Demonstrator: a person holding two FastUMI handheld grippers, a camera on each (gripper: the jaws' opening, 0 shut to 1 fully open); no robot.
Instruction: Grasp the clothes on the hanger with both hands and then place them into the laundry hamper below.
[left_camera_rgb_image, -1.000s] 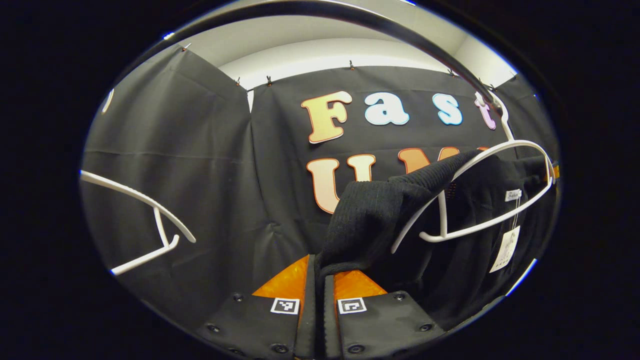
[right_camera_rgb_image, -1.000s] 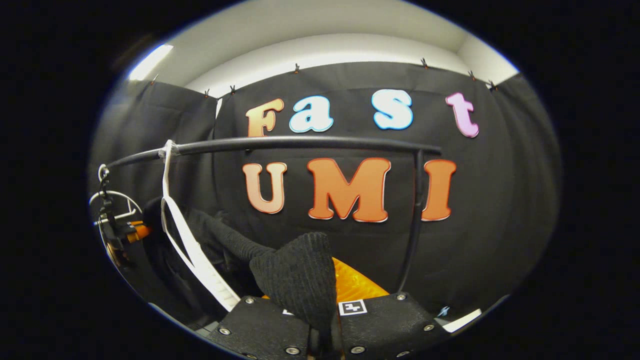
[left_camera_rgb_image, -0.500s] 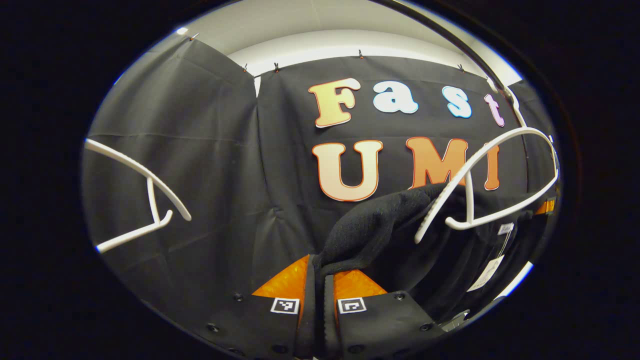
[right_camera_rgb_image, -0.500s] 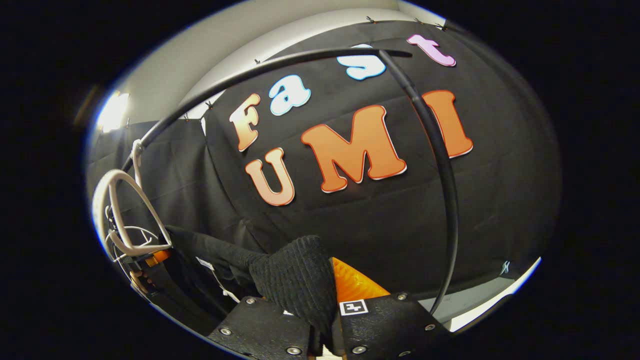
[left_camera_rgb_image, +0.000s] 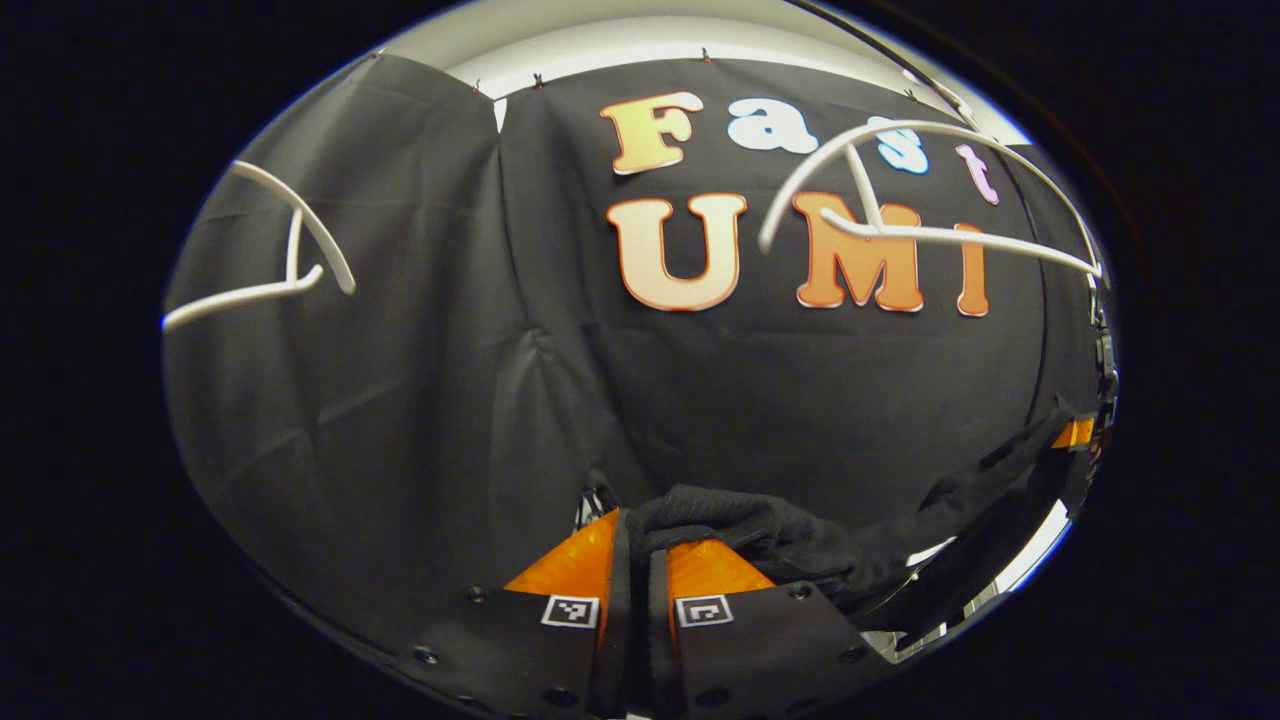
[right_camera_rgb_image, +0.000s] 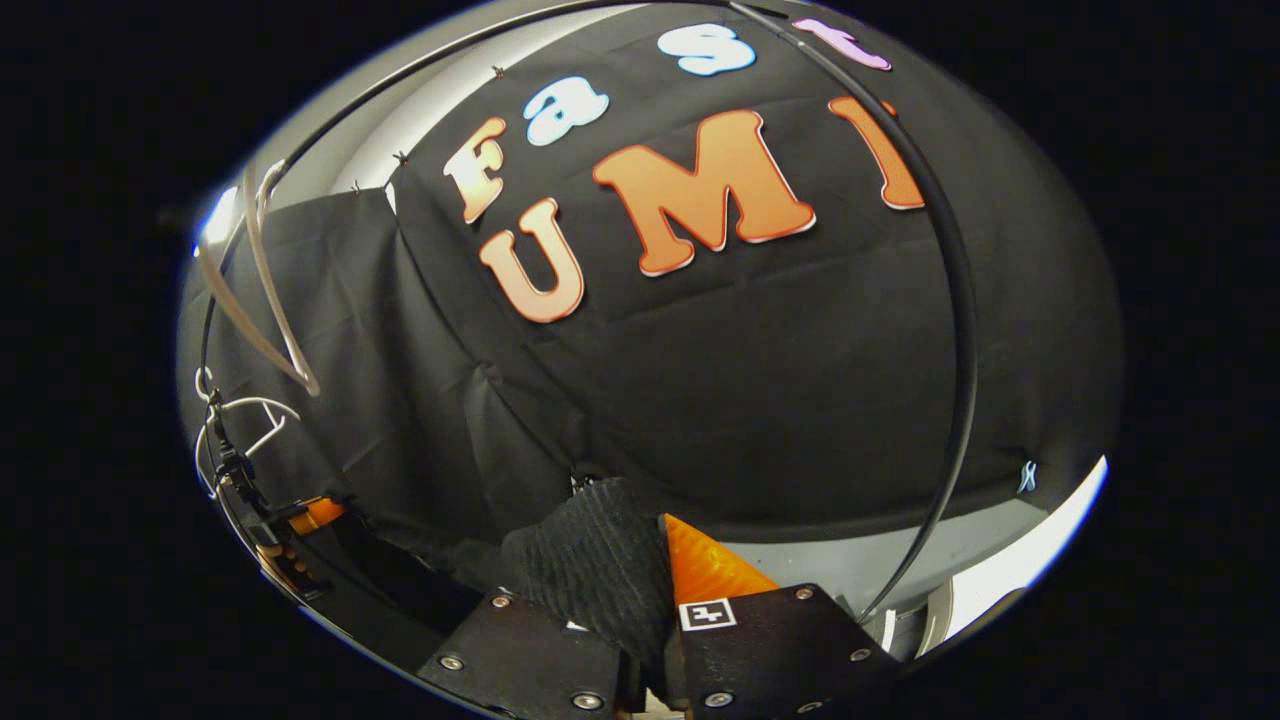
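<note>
The black knit garment hangs stretched between the two grippers, well below the bare white hanger and clear of it. In the left gripper view one end of the garment is bunched in ribbed folds right at the tips of the left gripper, whose fingers are pressed together on the cloth; from there it trails off to the right and up toward the other gripper at the edge. In the right gripper view a thick ribbed wad of the garment sits pinched between the fingers of the right gripper, which are closed tight on it, and the rest runs left and low toward the far gripper. No hamper can be made out, so what it holds cannot be told. A second white hanger hangs empty to the left. The dark curved rail arcs overhead and down the right side, with the white hanger hooked on it at the left.
</note>
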